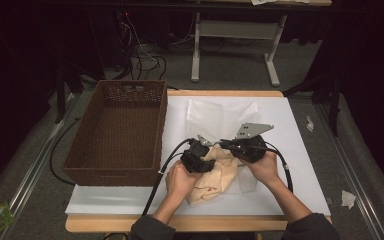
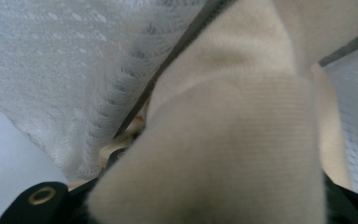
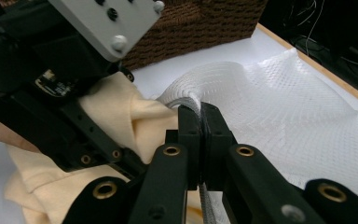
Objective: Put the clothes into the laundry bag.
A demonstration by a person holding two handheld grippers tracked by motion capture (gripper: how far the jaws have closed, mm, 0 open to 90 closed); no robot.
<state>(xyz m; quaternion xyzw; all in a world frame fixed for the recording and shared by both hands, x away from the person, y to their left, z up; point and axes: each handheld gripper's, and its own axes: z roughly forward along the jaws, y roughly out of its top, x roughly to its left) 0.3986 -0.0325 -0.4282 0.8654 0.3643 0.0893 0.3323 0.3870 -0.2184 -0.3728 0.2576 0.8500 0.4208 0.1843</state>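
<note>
While right gripper (image 3: 200, 140) jaws pinch mesh bag (image 3: 279, 102), left gripper (image 1: 196, 155) jaws straddle cream garment (image 1: 215, 172).

The high view looks forward and down from above the person's side, taking in the whole white-covered wooden table (image 1: 130, 200), the brown woven rectangular basket (image 1: 115, 130) at its left and the floor beyond. The left gripper view sits very close, pressed against the cream ribbed cloth garment (image 2: 233, 149), with the white mesh laundry bag (image 2: 74, 70) behind it. The right gripper view looks along its own black jaws, close and low over the table, toward the basket's wall. All three views share the garment and the mesh bag.
</note>
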